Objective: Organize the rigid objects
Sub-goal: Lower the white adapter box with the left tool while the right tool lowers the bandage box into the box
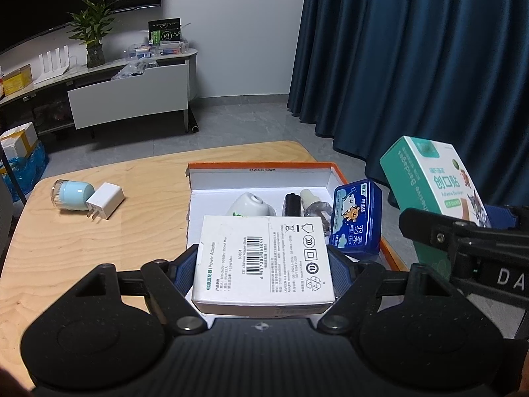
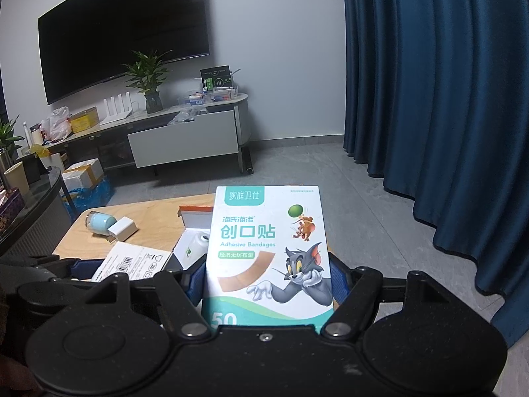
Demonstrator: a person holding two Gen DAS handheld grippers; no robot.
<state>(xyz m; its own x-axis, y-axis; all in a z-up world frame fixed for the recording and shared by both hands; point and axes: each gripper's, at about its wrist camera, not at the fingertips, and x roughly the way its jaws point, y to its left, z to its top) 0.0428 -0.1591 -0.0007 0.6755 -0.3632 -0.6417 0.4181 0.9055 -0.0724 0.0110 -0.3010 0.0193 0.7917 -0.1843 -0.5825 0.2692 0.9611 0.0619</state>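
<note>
My left gripper (image 1: 264, 274) is shut on a white power adapter box (image 1: 264, 261) and holds it above the near edge of the orange-rimmed storage box (image 1: 261, 165). Inside the storage box lie a white round device (image 1: 248, 205), a small black item (image 1: 292, 202), a clear bottle (image 1: 314, 206) and a blue tin (image 1: 357, 220). My right gripper (image 2: 267, 281) is shut on a green and white adhesive bandage box (image 2: 267, 248), held upright to the right of the storage box; it also shows in the left wrist view (image 1: 433, 185).
On the wooden table (image 1: 82, 248), left of the storage box, lie a light blue cylinder (image 1: 72, 195) and a white plug charger (image 1: 105, 200). Blue curtains (image 2: 446, 82) hang at right. A TV stand (image 2: 182, 132) stands across the grey floor.
</note>
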